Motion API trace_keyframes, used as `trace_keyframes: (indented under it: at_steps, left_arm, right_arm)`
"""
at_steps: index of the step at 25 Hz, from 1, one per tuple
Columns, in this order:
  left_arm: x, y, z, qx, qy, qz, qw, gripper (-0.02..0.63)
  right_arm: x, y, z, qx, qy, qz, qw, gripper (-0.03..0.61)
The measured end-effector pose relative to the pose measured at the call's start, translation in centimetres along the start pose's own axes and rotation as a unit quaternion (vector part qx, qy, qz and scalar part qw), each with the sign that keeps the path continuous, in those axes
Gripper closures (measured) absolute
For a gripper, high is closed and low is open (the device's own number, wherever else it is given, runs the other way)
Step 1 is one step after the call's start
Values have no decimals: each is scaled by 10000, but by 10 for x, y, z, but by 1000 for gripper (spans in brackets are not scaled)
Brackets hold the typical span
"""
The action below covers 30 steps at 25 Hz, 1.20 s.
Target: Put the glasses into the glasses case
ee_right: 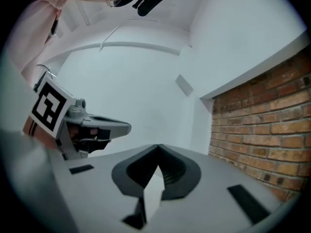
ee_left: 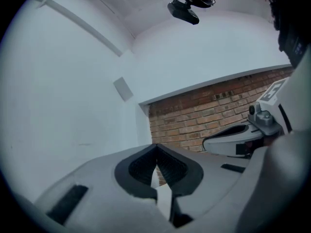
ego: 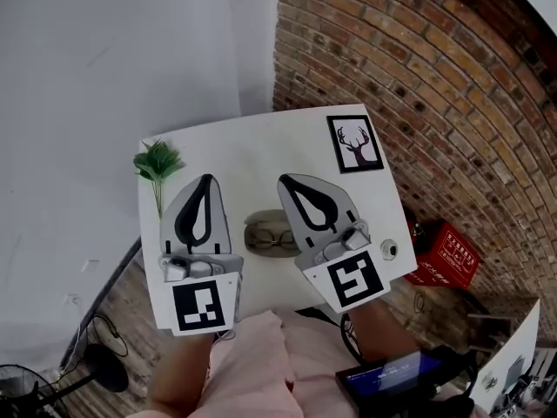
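Nearest, at the bottom edge of the head view, are the person's pink garment point(ego: 252, 368) and, to the right of it, a dark lit screen point(ego: 389, 377). Just beyond, both tools are held up high over the desk point(ego: 261, 146), pointing away toward the far side. The left hand-held gripper point(ego: 207, 179) has its jaws together, the tips meeting with nothing between them. The right hand-held gripper point(ego: 284, 180) is closed the same way and carries nothing; its own view shows only wall and brick past the joined tips.

Between the two, down on the desk near its front edge, lies the glasses case point(ego: 261, 222) – open, with the glasses point(ego: 271, 241) resting inside it. Neither gripper touches the case or the glasses.

As a judgement, the main step looks finished: the glasses are in the case and both tools are free and well clear of it. All that seems left is shutting the lid – if the task asks for that at all.

Further back, a sprig of green leaves point(ego: 157, 161) lies at the far left corner and a framed deer picture point(ego: 355, 144) at the far right. Off the desk to the right, a red crate point(ego: 446, 255) sits at the foot of the brick wall point(ego: 418, 77).
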<state>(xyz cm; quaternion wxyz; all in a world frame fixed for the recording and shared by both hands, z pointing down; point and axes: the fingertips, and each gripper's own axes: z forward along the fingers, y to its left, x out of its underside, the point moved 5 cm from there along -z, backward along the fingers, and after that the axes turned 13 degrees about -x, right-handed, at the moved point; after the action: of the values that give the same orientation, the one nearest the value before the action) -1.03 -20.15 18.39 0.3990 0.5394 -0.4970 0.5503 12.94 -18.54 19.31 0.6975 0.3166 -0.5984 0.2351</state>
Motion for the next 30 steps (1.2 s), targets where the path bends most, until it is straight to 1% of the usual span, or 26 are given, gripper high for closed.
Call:
trace_keyframes:
  at_steps: [2, 4, 10, 18, 30]
  left_arm:
    - [-5, -2, -3, 35, -109, -18, 9999, 604]
    - [-5, -4, -5, 87, -120, -29, 9999, 604]
    - [-1, -9, -6, 187, -76, -108, 9997, 604]
    - [2, -17, -4, 349, -51, -105, 9993, 604]
    - [4, -19, -5, 364, -1, -125, 9993, 604]
  right_arm:
    - [0, -3, -3, 201, 24, 55, 9998, 574]
    - [1, -5, -6, 327, 37, 89, 9994, 574]
    - [-1, -7, -11, 527, -8, 66, 9986, 575]
    - [4, -10, -13, 596, 38, 144, 9981, 575]
    - [5, -9, -12, 575, 39, 112, 9983, 575]
